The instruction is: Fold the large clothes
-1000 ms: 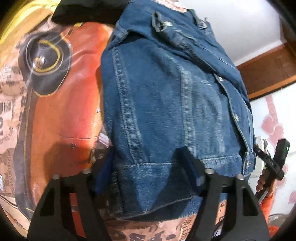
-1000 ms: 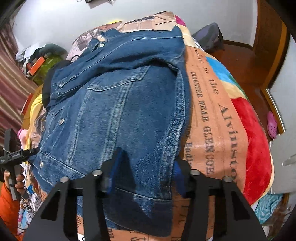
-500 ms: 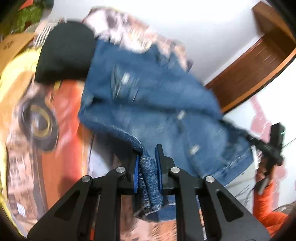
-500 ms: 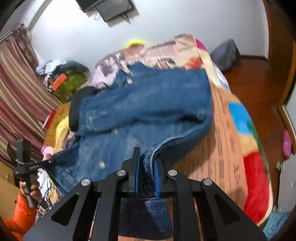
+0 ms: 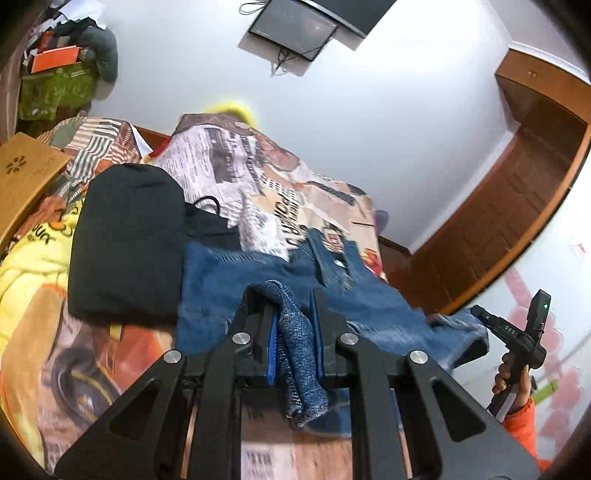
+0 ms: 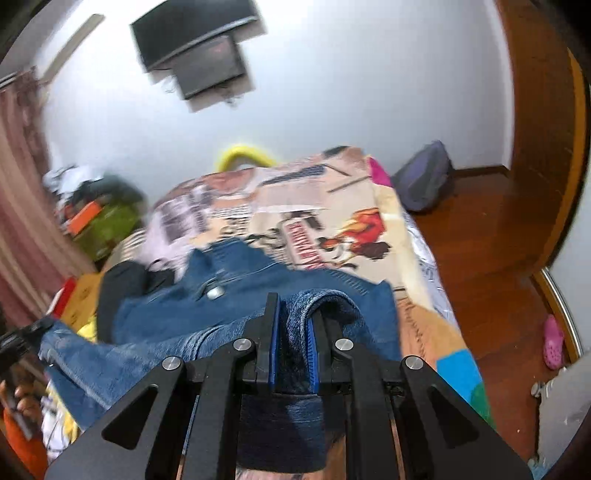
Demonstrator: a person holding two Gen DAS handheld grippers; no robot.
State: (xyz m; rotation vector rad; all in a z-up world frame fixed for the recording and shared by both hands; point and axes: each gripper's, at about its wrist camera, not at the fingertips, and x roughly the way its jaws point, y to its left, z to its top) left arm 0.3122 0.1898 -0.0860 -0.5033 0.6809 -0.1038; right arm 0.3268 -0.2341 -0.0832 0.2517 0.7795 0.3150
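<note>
A blue denim jacket lies on a bed with a printed blanket. My left gripper is shut on a fold of the jacket's hem, which hangs down between the fingers. My right gripper is shut on the other hem corner of the jacket and holds it raised. The hem edge is lifted off the bed and carried toward the collar end. The right gripper also shows at the right of the left wrist view.
A folded black garment lies left of the jacket. A cardboard box and yellow cloth sit at the far left. A wall screen hangs above. Wooden floor and a purple bag lie right of the bed.
Both grippers closed from open onto the jacket's hem, then lifted it and moved it forward over the jacket. The views tilted up toward the wall.
</note>
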